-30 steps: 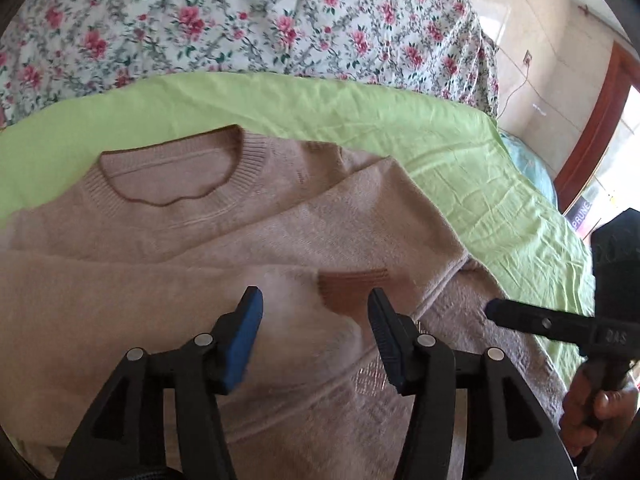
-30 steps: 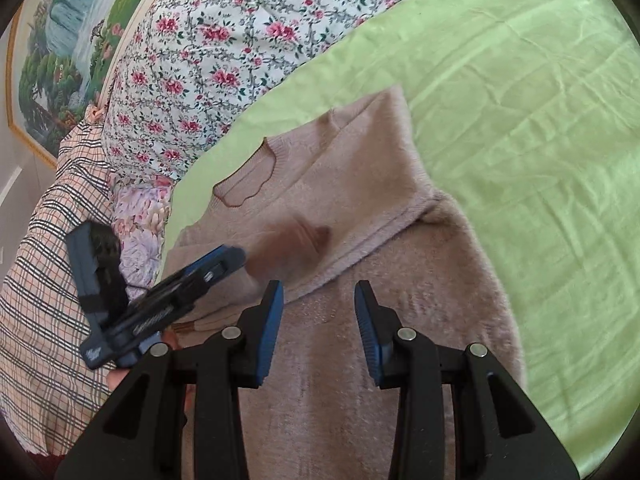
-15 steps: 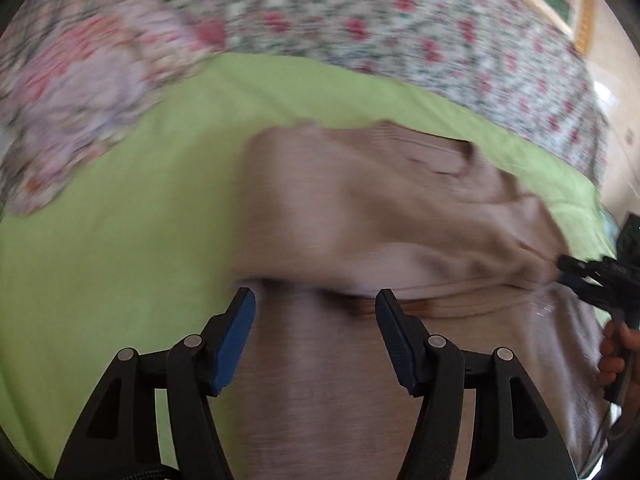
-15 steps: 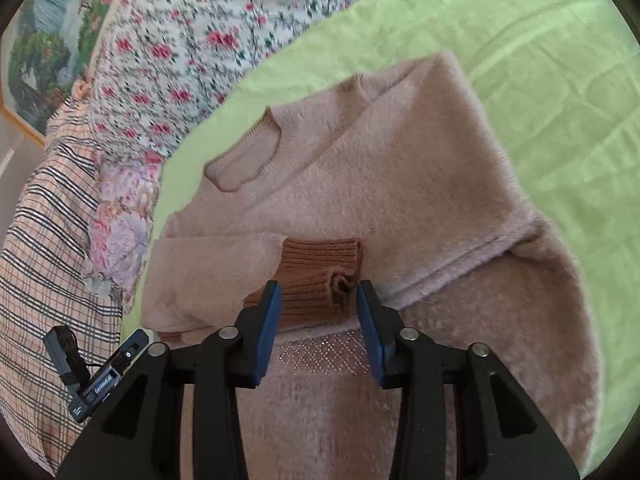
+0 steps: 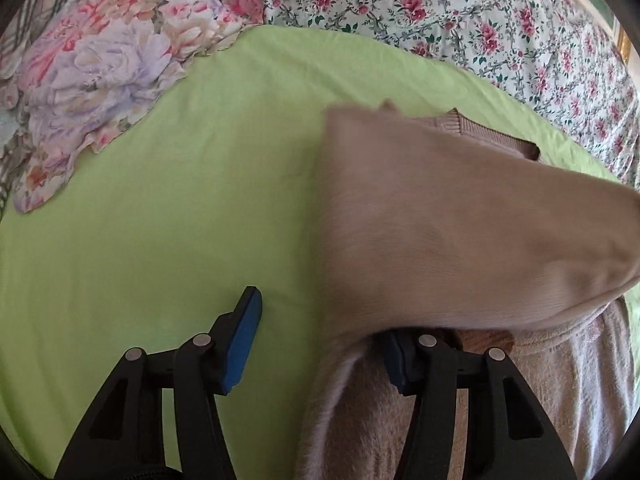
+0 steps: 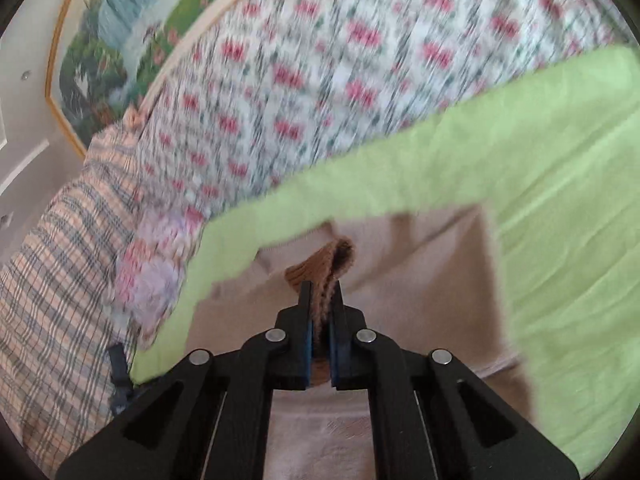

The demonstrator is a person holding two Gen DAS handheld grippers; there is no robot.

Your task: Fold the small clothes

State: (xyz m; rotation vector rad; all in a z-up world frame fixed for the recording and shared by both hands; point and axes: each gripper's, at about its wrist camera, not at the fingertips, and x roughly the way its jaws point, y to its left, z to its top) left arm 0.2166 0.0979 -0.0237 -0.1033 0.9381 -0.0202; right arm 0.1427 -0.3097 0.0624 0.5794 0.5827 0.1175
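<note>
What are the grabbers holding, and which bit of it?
The right hand-held gripper pinches the sweater by its brown cuff. The left hand-held gripper is closing, gripping nothing yet.

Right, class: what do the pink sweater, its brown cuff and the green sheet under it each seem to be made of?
Sweater: soft brushed knit, probably wool or acrylic; fuzzy matte nap.
Brown cuff: ribbed knit; visible ridges, pinched between the right gripper's fingers.
Green sheet: thin woven cloth, likely cotton; smooth, matte, fine creases.

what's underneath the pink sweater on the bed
A light green sheet lies under the pink sweater, showing on all its visible sides. Whatever is directly beneath the knit, or below the sheet, is covered.
</note>
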